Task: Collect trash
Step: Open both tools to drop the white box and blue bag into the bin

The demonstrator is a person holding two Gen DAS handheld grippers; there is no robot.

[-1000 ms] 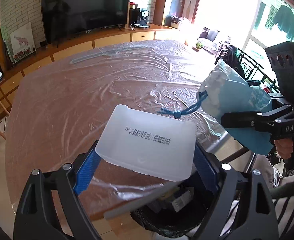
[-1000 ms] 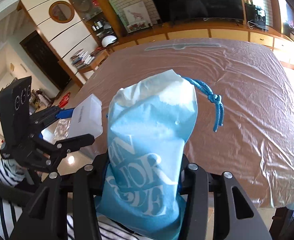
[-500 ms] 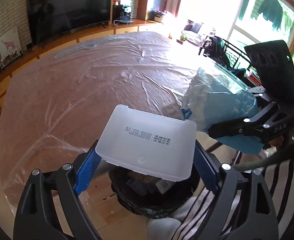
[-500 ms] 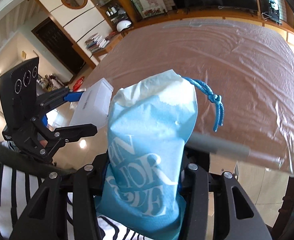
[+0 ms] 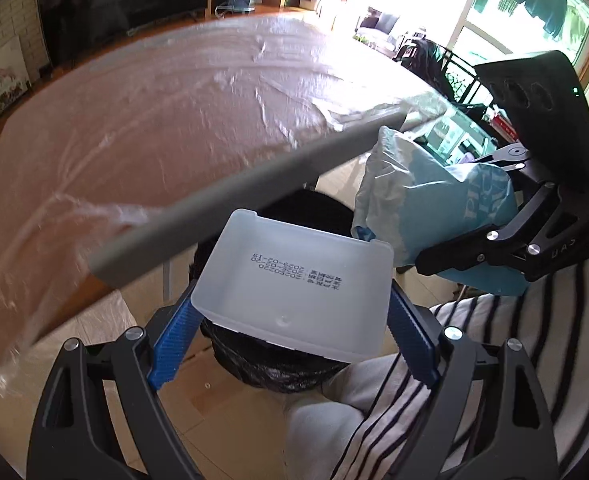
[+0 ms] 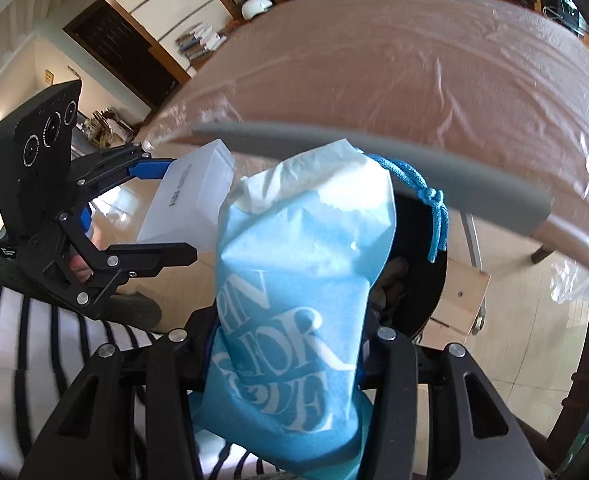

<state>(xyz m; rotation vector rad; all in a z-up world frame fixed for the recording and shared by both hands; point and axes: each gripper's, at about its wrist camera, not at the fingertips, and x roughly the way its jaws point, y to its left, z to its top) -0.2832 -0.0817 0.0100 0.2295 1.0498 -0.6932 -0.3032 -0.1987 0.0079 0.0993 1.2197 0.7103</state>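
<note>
My left gripper [image 5: 290, 316] is shut on a translucent white plastic box [image 5: 294, 284] with printed dates, held over a black-lined trash bin [image 5: 270, 364] on the floor below the table edge. My right gripper [image 6: 290, 360] is shut on a blue and white paper bag [image 6: 294, 304] with a blue cord [image 6: 434, 216], held over the same bin [image 6: 422, 280]. In the left wrist view the bag [image 5: 434, 204] and right gripper [image 5: 474, 256] are just right of the box. In the right wrist view the box [image 6: 190, 204] and left gripper [image 6: 150, 208] are to the left.
The brown table under a clear plastic sheet [image 5: 154, 120] has a grey edge strip [image 5: 234, 196] just above the bin. A cardboard piece [image 6: 462, 296] lies on the floor by the bin. My striped-sleeved body [image 5: 494, 360] is close on the right.
Both grippers have dropped from table height to below the table edge, carrying the box and the bag down over the bin. Both grips are unchanged.
</note>
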